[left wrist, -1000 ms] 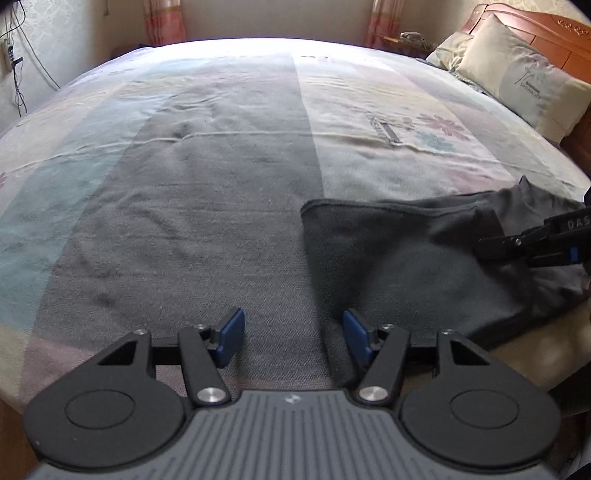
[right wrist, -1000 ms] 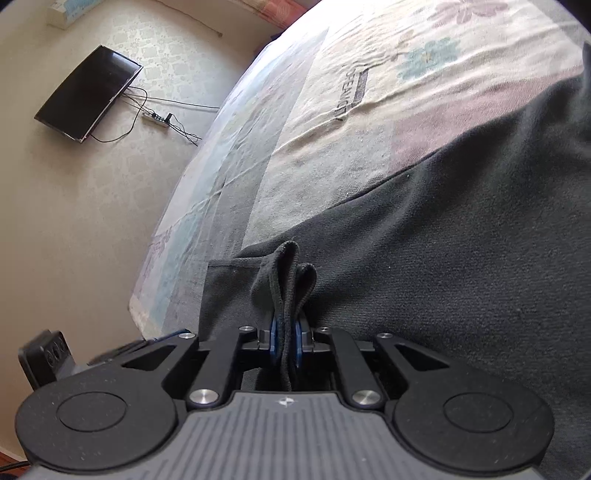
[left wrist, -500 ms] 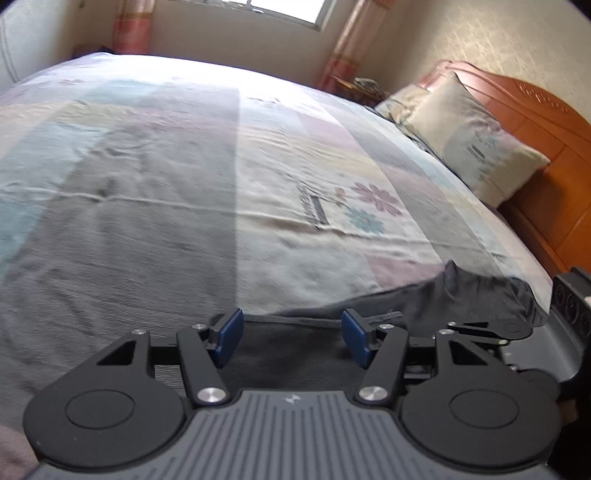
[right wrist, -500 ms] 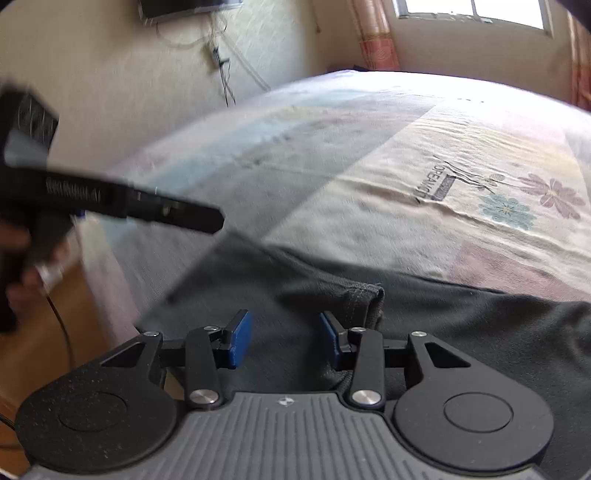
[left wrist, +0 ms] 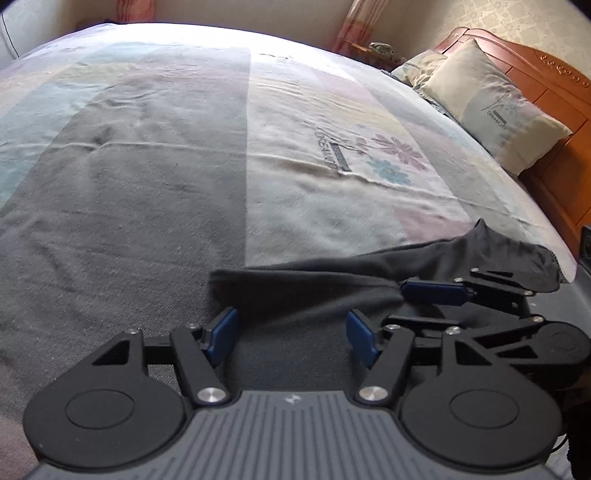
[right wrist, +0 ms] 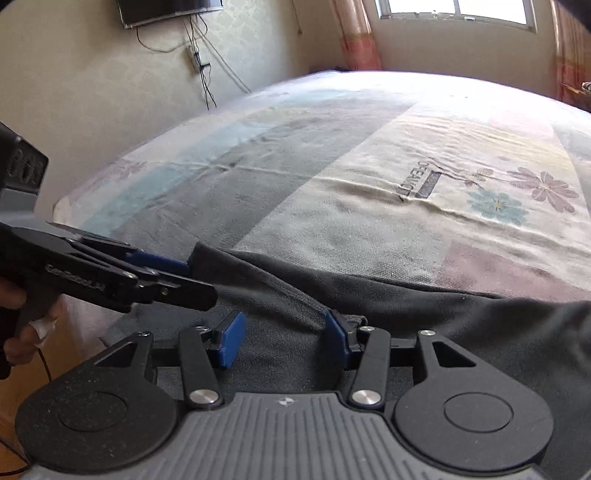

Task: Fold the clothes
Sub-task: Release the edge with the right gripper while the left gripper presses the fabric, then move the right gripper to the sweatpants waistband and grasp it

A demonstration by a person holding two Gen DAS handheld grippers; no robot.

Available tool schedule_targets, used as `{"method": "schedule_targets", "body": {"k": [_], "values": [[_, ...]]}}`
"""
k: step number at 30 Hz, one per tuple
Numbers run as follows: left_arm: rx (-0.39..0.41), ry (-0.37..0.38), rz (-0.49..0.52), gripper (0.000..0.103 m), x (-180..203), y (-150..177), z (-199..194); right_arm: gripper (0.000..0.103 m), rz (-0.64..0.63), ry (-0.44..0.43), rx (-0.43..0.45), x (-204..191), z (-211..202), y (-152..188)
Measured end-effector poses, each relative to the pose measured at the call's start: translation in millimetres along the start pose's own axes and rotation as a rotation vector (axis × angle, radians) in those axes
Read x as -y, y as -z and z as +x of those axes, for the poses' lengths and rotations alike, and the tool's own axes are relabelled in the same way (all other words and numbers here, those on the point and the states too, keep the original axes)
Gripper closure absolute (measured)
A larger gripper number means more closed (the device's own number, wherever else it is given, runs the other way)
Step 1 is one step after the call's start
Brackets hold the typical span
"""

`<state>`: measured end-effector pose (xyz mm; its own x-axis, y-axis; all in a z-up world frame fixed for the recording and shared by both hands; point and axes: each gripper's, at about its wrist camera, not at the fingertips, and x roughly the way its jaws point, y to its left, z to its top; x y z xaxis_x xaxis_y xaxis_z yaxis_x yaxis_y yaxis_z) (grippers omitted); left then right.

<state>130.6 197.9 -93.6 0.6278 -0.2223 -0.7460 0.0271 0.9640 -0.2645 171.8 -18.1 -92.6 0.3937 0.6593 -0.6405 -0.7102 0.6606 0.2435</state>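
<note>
A dark charcoal knit garment [left wrist: 306,284] lies spread along the near edge of a wide bed [left wrist: 147,192] covered by a pastel patchwork sheet with flower prints and a broad grey stripe. Its folded left edge sits on the grey stripe, and the cloth runs rightward to a loose raised end near the bed's corner.

The left gripper [left wrist: 293,334], black with blue pads, hangs low over the garment's near part with its jaws released and opening; dark cloth shows in the gap beneath them, but the pads do not press on it. In the right wrist view this same tool comes in from the left, and a hand [right wrist: 22,325] holds its handle (a fingertip looks wrapped in white tape).

The right gripper [right wrist: 284,341] stands just beside it, also over the garment, its jaws released and opening. A ridge of cloth runs up against the inner face of its right pad [right wrist: 334,334]; whether it touches cannot be told, and the left pad stands clear.

A cream pillow [left wrist: 491,107] leans on the orange wooden headboard [left wrist: 554,85] at the far right. A flat black television [right wrist: 170,11] hangs on the wallpapered wall.
</note>
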Motion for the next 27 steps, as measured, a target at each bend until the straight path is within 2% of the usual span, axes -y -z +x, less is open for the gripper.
{"method": "schedule_targets", "body": {"k": [2, 4, 5, 7, 9, 10, 13, 15, 16, 18, 22, 24, 27], "values": [[0.006, -0.037, 0.037, 0.037, 8, 0, -9, 0.043, -0.017, -0.001, 0.001, -6, -18, 0], [0.020, -0.060, 0.074, 0.036, 18, 1, -19, 0.028, -0.040, 0.002, 0.025, -11, -39, 3], [0.031, -0.049, 0.085, 0.035, 23, 3, -23, 0.026, -0.044, 0.001, 0.036, -12, -48, 6], [0.042, -0.021, 0.094, 0.022, 32, 10, -26, 0.022, -0.018, -0.004, 0.028, -7, -60, 16], [0.009, 0.000, 0.076, 0.021, 36, 20, -16, 0.017, 0.036, 0.021, -0.008, 3, -63, 30], [-0.027, 0.004, 0.058, 0.021, 36, 25, -6, 0.017, 0.064, 0.038, -0.024, 9, -64, 37], [-0.024, -0.052, 0.123, 0.020, 51, 30, -3, 0.017, 0.148, 0.089, -0.037, 27, -78, 51], [-0.018, -0.072, 0.156, 0.020, 60, 28, -9, 0.013, 0.195, 0.107, 0.023, 40, -103, 55], [-0.008, -0.069, 0.156, 0.020, 63, 26, -14, 0.007, 0.217, 0.128, 0.051, 48, -114, 56], [0.008, -0.068, 0.153, 0.020, 68, 24, -21, 0.002, 0.259, 0.194, 0.089, 66, -133, 60], [0.021, -0.062, 0.117, 0.020, 79, 29, -26, 0.002, 0.362, 0.297, 0.080, 101, -149, 82], [0.024, -0.051, 0.099, 0.019, 85, 33, -27, 0.002, 0.412, 0.312, 0.073, 112, -152, 97], [0.018, -0.066, 0.111, 0.019, 95, 38, -26, 0.000, 0.420, 0.300, 0.090, 115, -155, 113]]}}
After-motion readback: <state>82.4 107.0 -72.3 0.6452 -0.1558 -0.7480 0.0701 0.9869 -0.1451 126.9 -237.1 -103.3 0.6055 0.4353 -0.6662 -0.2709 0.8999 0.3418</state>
